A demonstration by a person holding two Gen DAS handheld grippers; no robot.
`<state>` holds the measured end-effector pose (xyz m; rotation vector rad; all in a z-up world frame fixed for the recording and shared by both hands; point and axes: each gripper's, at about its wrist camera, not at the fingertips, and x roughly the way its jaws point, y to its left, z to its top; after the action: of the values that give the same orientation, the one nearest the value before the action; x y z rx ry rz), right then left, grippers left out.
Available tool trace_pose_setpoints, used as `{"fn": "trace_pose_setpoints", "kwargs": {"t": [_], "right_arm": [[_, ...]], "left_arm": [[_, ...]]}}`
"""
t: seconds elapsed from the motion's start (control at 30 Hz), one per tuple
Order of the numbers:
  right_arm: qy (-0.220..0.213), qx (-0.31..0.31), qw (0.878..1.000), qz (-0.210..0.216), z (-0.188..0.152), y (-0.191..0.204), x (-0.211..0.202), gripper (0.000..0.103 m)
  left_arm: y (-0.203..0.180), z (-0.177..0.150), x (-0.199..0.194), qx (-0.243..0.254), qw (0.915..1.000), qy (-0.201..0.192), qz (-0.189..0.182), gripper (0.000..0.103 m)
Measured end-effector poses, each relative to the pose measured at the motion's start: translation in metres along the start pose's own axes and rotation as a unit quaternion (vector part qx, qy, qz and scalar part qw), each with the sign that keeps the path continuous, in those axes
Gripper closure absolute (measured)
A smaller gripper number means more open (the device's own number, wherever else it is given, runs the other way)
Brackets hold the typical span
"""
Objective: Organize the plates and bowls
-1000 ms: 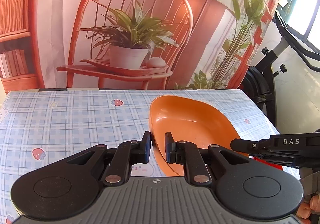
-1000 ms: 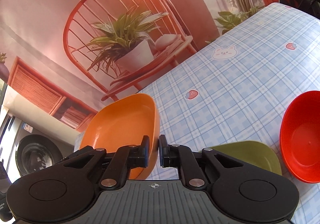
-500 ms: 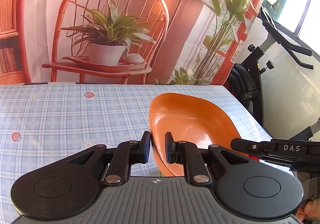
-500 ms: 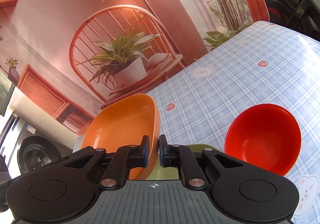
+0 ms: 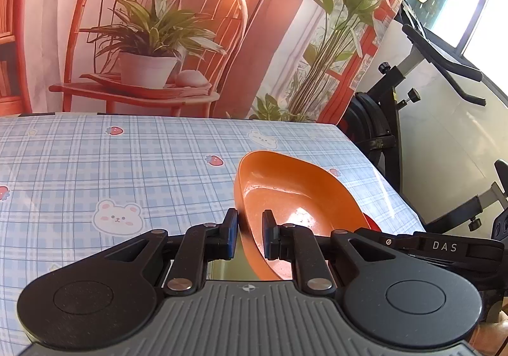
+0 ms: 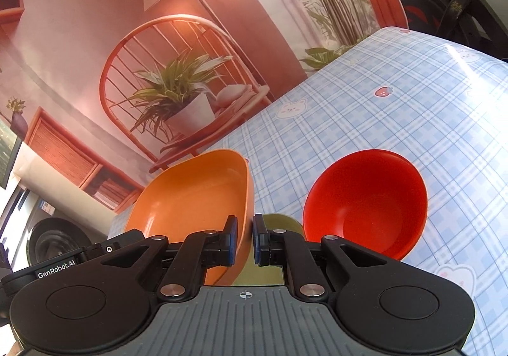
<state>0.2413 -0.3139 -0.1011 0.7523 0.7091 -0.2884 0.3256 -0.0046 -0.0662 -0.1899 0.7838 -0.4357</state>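
Observation:
An orange plate (image 5: 295, 194) is held up above the table by both grippers. My left gripper (image 5: 250, 233) is shut on its near rim. My right gripper (image 6: 244, 240) is shut on the rim of the same orange plate (image 6: 193, 197), at the opposite side. A red bowl (image 6: 365, 203) sits on the table to the right of the right gripper; a sliver of it (image 5: 371, 224) shows under the plate in the left wrist view. A green plate (image 6: 279, 224) lies under the right gripper, mostly hidden.
The table (image 5: 127, 171) has a blue checked cloth with bear and strawberry prints. A backdrop (image 5: 152, 32) with a printed chair and plant stands behind it. An exercise bike (image 5: 397, 108) stands past the table's right edge.
Both grippers have carried the orange plate to the right and lower. The red bowl has come closer to the right gripper and now sits just beside it.

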Motion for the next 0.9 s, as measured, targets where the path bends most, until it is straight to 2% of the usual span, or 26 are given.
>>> {"fn": "trace_pose_setpoints", "kwargs": {"t": [0.23,0.5,0.9], "right_arm": [[0.008,-0.003,1.000,-0.006,-0.005,-0.009,-0.003,0.092],[0.024,-0.014,1.000,-0.005,-0.015,-0.015,-0.002,0.092],[0.031,-0.028,0.999,-0.012,-0.034,-0.016,0.005,0.091]], "left_arm": [[-0.002,-0.004,0.004,-0.002,0.9999,0.008,-0.009,0.087],[-0.002,-0.019,0.001,0.004,1.0000,-0.002,-0.002,0.087],[0.005,-0.034,0.009,0.012,0.9996,0.017,0.018,0.087]]}}
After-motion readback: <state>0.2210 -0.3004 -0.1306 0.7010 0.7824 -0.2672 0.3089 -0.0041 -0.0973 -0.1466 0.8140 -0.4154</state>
